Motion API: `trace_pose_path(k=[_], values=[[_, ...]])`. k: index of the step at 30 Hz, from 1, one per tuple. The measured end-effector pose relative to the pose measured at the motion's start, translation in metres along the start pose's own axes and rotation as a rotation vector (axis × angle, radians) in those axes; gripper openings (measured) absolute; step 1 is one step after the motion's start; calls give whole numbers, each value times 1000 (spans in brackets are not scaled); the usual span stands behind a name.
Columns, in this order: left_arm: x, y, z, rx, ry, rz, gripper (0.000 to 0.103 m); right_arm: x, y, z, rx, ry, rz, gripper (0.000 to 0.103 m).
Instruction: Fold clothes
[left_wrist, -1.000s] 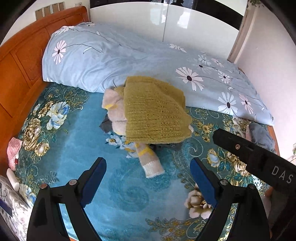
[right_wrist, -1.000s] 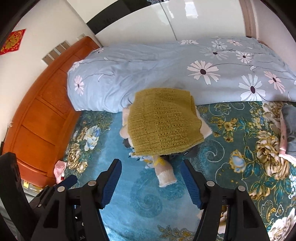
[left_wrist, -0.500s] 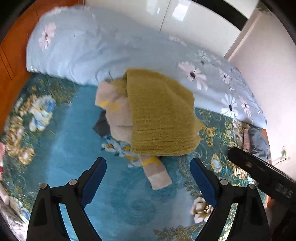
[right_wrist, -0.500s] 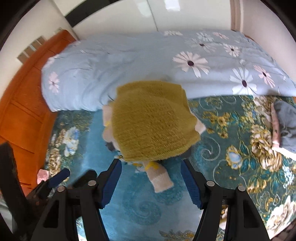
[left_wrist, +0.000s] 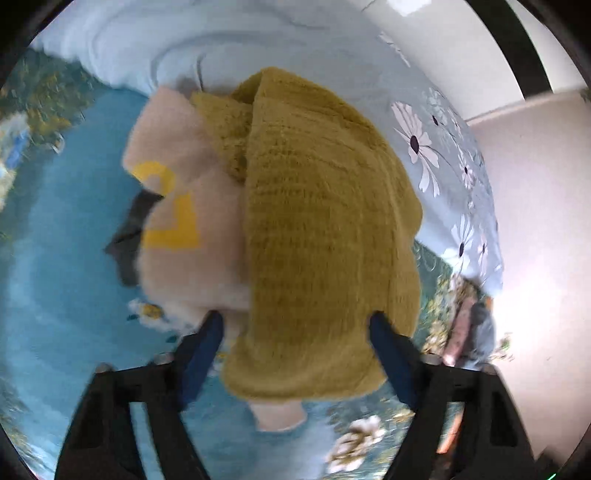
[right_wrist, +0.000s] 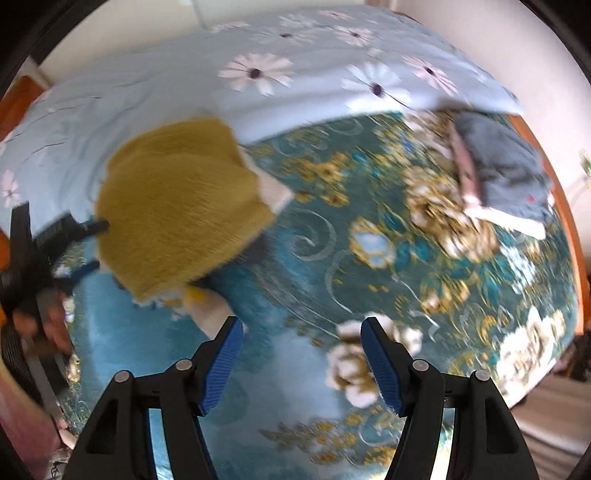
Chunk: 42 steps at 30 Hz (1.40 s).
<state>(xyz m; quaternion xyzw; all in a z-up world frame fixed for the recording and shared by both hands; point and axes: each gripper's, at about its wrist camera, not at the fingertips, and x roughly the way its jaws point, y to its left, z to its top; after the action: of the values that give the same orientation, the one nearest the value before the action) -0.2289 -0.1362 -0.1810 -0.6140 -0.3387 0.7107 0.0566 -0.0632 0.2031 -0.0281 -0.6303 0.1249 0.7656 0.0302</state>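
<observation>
A mustard knit sweater (left_wrist: 325, 229) lies on top of a cream fleece garment (left_wrist: 184, 221) with a yellow figure, over a dark garment (left_wrist: 129, 236), on the teal flowered bedspread (left_wrist: 55, 295). My left gripper (left_wrist: 295, 332) is open, its blue fingers (left_wrist: 201, 350) on either side of the mustard sweater's near edge. The pile also shows in the right wrist view (right_wrist: 177, 206), at the left. My right gripper (right_wrist: 303, 354) is open and empty over the bedspread (right_wrist: 332, 258), to the right of the pile. The left gripper (right_wrist: 74, 243) shows at the pile's left edge there.
A light blue daisy-print quilt (right_wrist: 295, 74) lies along the far side of the bed. A folded grey and pink stack of clothes (right_wrist: 498, 173) sits at the bed's right. The orange wooden bed frame (right_wrist: 569, 229) runs along the right edge.
My left gripper has moved forward until its open fingers straddle the mustard sweater's near edge. My right gripper has swung to the right, away from the pile. Both views are motion-blurred.
</observation>
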Motion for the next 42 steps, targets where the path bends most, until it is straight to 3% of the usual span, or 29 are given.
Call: trace_pose_path(k=[1, 3, 5, 11, 17, 22, 27, 32, 34, 37, 42], values=[[3, 0, 3, -18, 11, -9, 40, 1, -8, -5, 15, 15, -17, 70], [2, -5, 5, -10, 1, -21, 14, 2, -16, -11, 35, 38, -32, 70], [-9, -18, 1, 48, -33, -30, 13, 2, -21, -15, 50, 41, -31, 70], [-92, -65, -11, 236, -181, -207, 12, -3, -18, -17, 87, 37, 46, 70], [-184, -124, -39, 445, -307, -248, 11, -22, -9, -16, 56, -25, 148, 70], [-226, -186, -88, 592, -364, -279, 11, -36, -49, -22, 119, -68, 214, 70], [-232, -251, -144, 684, -347, -325, 11, -50, -134, -36, 245, -124, 232, 70], [-236, -285, -206, 639, -345, -537, 12, -58, -231, -51, 371, -164, 192, 70], [-244, -285, -223, 638, -366, -570, 12, -61, -266, -53, 404, -182, 165, 70], [-250, -268, -238, 637, -387, -543, 12, -61, -306, -55, 427, -198, 117, 70], [-211, -202, -253, 522, -316, -323, 12, -52, -336, -57, 430, -165, 75, 70]])
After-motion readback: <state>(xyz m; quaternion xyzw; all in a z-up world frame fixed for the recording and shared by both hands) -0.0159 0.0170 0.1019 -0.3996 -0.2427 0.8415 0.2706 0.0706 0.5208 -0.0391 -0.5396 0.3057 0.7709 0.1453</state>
